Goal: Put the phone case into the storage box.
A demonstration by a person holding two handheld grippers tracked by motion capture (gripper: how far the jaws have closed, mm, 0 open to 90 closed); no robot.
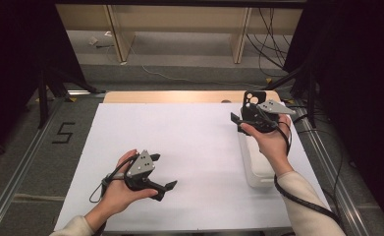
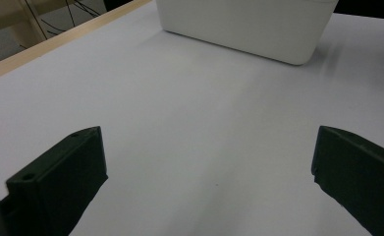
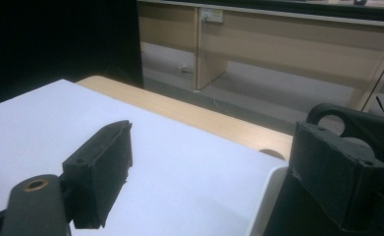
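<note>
High view: a white box (image 1: 256, 164) lies at the table's right edge, long axis running twelve to six. The right gripper (image 1: 242, 119) hovers over its far end beside a black phone case (image 1: 253, 98), jaws apart, nothing between them. The left gripper (image 1: 166, 188) rests at seven o'clock, well apart. Left gripper view: jaws wide, box at one o'clock. Right gripper view: the case (image 3: 359, 125) sits behind the right-hand jaw; contact cannot be told. The right hand is nearer.
</note>
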